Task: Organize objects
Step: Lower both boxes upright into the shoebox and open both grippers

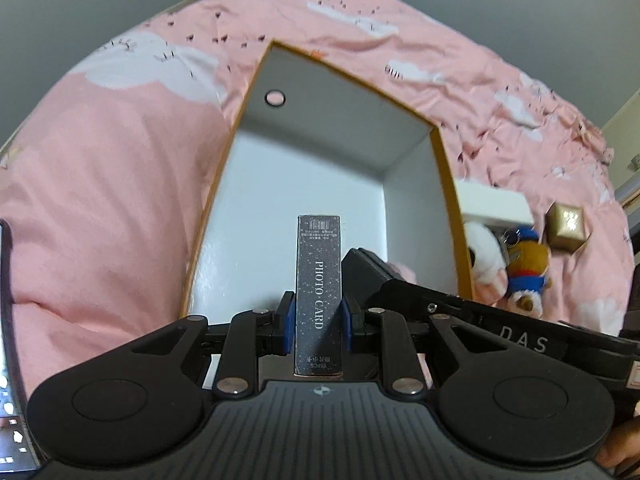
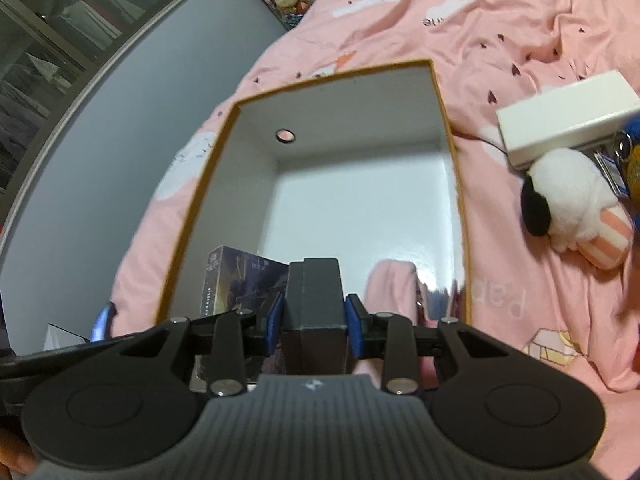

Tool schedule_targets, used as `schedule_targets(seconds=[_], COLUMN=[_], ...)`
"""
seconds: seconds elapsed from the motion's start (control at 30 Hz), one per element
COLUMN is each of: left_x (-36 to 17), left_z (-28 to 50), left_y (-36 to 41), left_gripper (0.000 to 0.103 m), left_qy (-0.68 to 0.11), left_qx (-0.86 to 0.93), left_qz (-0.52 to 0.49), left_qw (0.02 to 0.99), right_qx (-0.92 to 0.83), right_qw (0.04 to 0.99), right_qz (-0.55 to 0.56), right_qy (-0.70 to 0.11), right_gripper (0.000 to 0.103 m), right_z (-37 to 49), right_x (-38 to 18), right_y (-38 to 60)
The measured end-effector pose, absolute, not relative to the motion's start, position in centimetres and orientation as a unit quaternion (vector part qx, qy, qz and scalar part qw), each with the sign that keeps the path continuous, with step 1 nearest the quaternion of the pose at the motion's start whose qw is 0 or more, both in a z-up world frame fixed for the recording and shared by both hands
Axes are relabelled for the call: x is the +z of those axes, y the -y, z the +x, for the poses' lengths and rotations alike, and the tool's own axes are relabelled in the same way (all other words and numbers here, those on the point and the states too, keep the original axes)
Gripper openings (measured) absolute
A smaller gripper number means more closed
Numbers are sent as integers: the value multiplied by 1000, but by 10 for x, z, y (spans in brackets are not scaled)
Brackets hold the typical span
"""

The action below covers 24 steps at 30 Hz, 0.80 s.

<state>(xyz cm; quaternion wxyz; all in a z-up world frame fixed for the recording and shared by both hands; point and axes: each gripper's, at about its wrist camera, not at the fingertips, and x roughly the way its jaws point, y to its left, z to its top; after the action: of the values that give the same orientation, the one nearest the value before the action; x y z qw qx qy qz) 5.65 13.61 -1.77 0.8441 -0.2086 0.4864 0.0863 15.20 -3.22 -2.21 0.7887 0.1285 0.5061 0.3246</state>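
Note:
An open storage box [image 1: 340, 112] with an orange rim and a white inside lies on the pink bedding. My left gripper [image 1: 319, 316] is shut on a dark, speckled box marked PHOTO CARD [image 1: 319, 280], held upright over the box's near end. My right gripper [image 2: 316, 316] is shut on a plain black box [image 2: 316, 296] over the same storage box [image 2: 352, 112]. The two held boxes hang side by side: the photo card box [image 2: 240, 284] shows left of the black one, and the black box [image 1: 368, 272] shows right of the photo card box.
Pink bedding [image 1: 100, 200] surrounds the storage box. To its right lie a white box [image 2: 568, 120], a white plush with a black ear [image 2: 568, 196], a plush bear in blue [image 1: 524, 264] and a small gold box [image 1: 566, 226]. Something pink [image 2: 394, 284] sits at the box's near right.

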Motion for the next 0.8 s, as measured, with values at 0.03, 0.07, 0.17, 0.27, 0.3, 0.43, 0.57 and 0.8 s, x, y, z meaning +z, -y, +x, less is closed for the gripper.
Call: schedule_targets(seconds=[0.03, 0.07, 0.17, 0.27, 0.3, 0.43, 0.57, 0.8], left_x=[-20, -23, -28, -33, -33, -36, -38, -42], left_z=[57, 58, 60, 60, 61, 67, 73, 76], left_y=[-134, -132, -131, -131, -131, -130, -130, -128], left_gripper=[25, 25, 25, 25, 25, 25, 25, 25], left_qy=[-490, -493, -503, -512, -515, -531, -548, -566], left_qx=[89, 93, 97, 96, 96, 89, 80, 73], left_qz=[-202, -195, -188, -187, -184, -176, -167, -147], left_qw=[843, 843, 838, 833, 832, 824, 816, 808], right_qx=[324, 324, 326, 322, 322, 317, 312, 310], right_qw=[790, 791, 793, 794, 794, 787, 784, 792], right_qz=[127, 123, 108, 97, 96, 91, 90, 77], right_qy=[-505, -503, -502, -506, -507, -521, -529, -520], right_gripper=[35, 35, 35, 35, 35, 37, 37, 36], right_z=[152, 151, 148, 147, 147, 149, 149, 142], right_x=[-23, -24, -27, -29, -29, -30, -30, -24], right_y=[32, 32, 29, 28, 28, 29, 29, 29])
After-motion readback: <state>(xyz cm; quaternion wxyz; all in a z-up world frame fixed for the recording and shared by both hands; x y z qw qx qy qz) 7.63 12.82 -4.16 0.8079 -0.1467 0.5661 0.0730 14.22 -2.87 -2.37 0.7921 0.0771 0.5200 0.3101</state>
